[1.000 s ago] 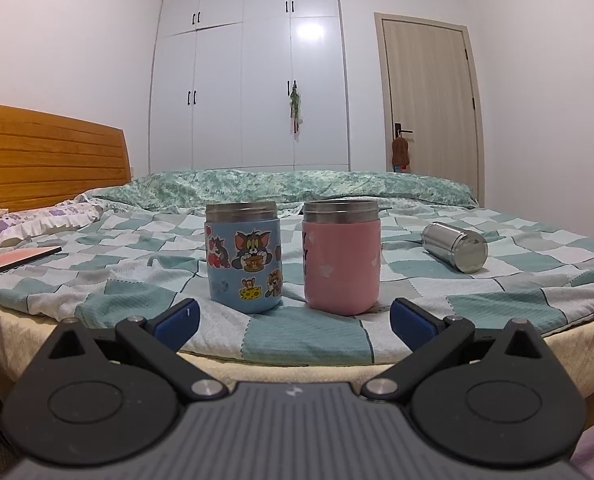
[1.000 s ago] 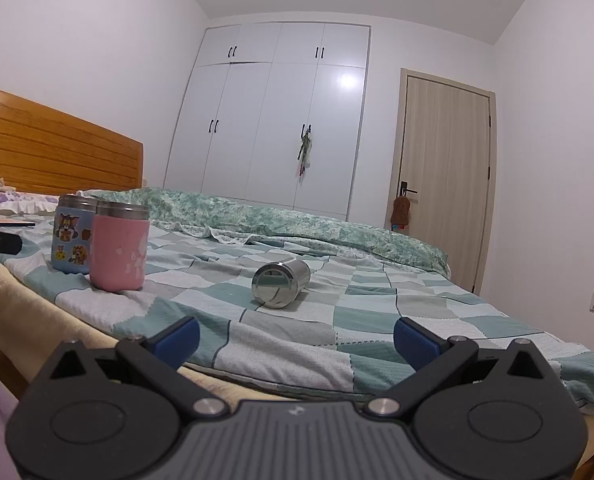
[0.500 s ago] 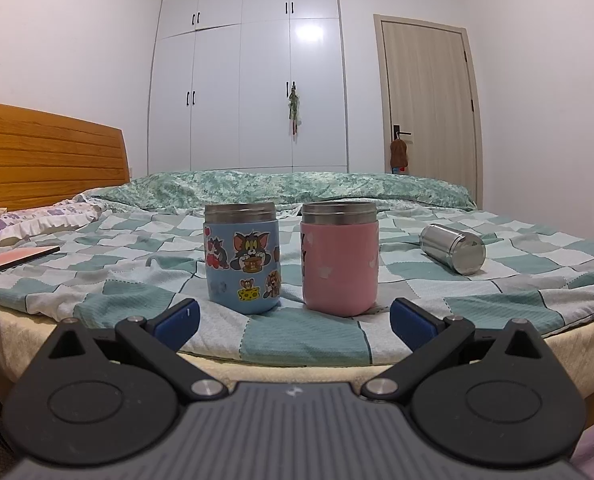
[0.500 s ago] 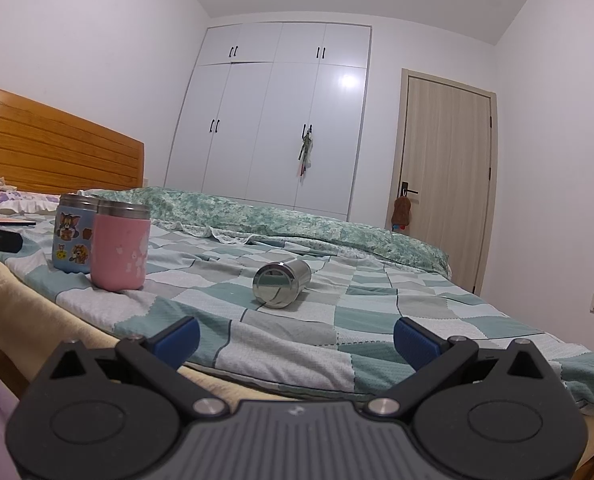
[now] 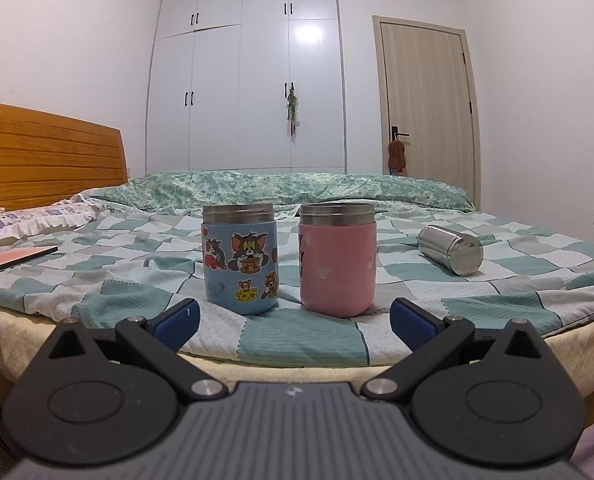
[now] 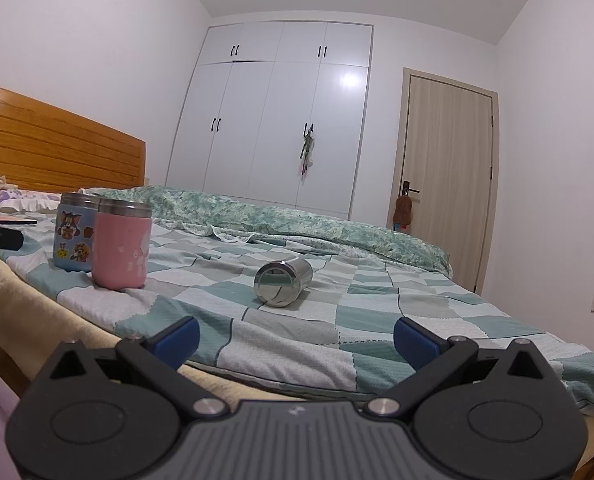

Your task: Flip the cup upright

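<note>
Steel cup (image 6: pixel 283 283) lies sideways, unlabelled; blue cup (image 5: pixel 239 258) bears cartoon stickers; both jaws gape empty.

L gripper (image 5: pixel 293 318): seen at bottom of the left wrist frame, jaws spread wide, nothing held between. Blue pads (image 5: pixel 177 316) are set at lower left and lower right of centre, each carried on a black linkage arm pinned w/ a silver pivot to the ribbed grey body at bottom centre. Held level, pointed straight ahead.

R gripper (image 6: pixel 297 338): same layout at bottom of the right wrist frame, jaws likewise spread wide, nothing gripped. Blue pads (image 6: pixel 415 340) are seen at lower left and lower right. Body is tilted slightly.
</note>
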A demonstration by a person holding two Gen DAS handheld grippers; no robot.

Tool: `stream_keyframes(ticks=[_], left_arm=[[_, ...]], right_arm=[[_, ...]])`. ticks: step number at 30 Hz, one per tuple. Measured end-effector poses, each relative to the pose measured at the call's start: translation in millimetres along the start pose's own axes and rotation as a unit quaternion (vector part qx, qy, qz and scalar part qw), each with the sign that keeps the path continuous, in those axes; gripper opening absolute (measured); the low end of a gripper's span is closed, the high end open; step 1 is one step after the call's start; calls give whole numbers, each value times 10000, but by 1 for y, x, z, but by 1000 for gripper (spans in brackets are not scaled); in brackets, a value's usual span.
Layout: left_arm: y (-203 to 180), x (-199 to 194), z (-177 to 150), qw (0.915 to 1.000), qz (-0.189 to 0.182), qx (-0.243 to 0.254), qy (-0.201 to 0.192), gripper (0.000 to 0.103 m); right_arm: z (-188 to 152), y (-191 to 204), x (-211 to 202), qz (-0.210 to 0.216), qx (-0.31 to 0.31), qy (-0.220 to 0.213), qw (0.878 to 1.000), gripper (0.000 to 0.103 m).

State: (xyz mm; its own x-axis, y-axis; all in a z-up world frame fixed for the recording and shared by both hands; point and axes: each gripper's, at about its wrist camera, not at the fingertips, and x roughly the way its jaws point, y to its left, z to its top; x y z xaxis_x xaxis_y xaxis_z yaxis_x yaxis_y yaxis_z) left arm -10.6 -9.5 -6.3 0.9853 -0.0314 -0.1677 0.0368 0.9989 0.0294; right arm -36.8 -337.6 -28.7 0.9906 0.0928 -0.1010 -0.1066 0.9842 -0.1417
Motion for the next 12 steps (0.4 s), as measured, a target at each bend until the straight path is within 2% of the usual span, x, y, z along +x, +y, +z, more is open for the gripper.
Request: stream_keyframes(ticks=[12], left_arm=[[-1,1,0,10000,-46,-29,-11,103]], right_arm=[[0,0,0,-1,2,3,10000,103]])
